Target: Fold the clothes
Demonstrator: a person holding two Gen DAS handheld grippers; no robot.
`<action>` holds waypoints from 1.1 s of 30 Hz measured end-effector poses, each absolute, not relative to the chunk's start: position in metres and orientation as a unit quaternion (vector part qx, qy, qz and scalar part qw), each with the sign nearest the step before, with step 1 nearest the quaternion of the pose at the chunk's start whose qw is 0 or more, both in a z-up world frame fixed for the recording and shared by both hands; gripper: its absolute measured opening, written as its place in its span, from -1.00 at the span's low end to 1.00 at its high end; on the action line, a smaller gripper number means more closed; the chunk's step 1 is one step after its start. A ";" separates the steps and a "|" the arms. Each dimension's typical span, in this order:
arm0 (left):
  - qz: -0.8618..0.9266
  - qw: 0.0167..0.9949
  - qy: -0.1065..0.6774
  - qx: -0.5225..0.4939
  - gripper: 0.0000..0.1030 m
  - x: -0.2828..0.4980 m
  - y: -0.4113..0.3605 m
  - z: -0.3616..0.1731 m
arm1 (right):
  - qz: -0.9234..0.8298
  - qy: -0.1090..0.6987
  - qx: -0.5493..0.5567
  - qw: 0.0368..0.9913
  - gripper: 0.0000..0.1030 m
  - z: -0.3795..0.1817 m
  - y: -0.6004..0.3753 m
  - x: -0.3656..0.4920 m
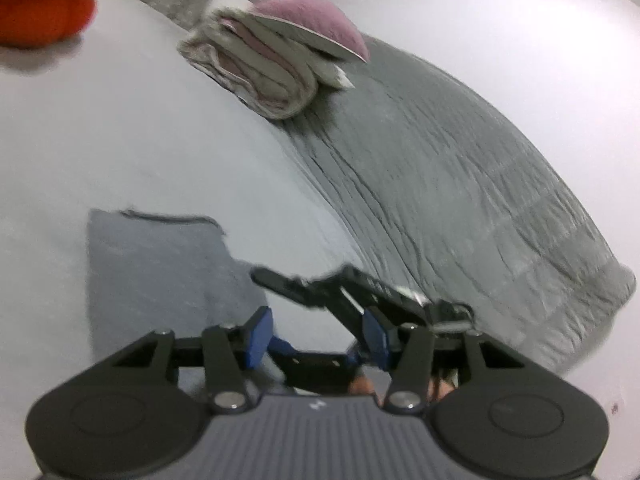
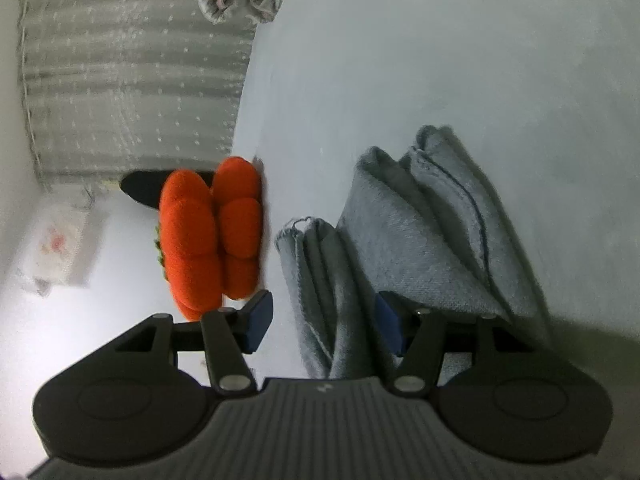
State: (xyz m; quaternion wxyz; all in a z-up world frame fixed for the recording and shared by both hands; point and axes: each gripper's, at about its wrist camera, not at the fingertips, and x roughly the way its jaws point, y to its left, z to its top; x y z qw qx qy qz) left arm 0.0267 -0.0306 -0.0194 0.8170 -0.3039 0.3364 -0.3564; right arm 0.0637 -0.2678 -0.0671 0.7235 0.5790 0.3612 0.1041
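A grey-blue cloth (image 1: pixel 160 272) lies flat on the white bed sheet (image 1: pixel 120 140), partly under the left finger of my left gripper (image 1: pixel 316 336). That gripper is open, with only sheet showing between its blue pads. Just beyond it a black linkage (image 1: pixel 352 292) of the other hand-held tool crosses the view. In the right wrist view the same grey cloth (image 2: pixel 420 232) is bunched into upright folds. One fold runs between the pads of my right gripper (image 2: pixel 324 324), which stands open. Its left pad is clear of the cloth.
A folded pile of pink and beige clothes (image 1: pixel 272 60) rests at the edge of a grey quilt (image 1: pixel 460 184). An orange plush (image 2: pixel 212 232) sits on the sheet near the cloth. Behind it is striped grey fabric (image 2: pixel 132 80).
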 end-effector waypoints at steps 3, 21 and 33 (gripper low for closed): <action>-0.314 0.828 0.342 -0.314 -0.01 0.031 -0.018 -0.023 | 0.095 0.367 0.530 0.759 0.18 -0.059 -0.253 0.068; -0.234 0.871 0.331 -0.278 -0.05 0.028 -0.004 -0.038 | 0.131 0.313 0.387 0.857 -0.60 -0.032 -0.212 0.075; -0.317 0.884 0.300 -0.165 -0.06 0.011 -0.063 -0.040 | 0.106 0.319 0.468 0.818 -0.60 -0.055 -0.275 0.067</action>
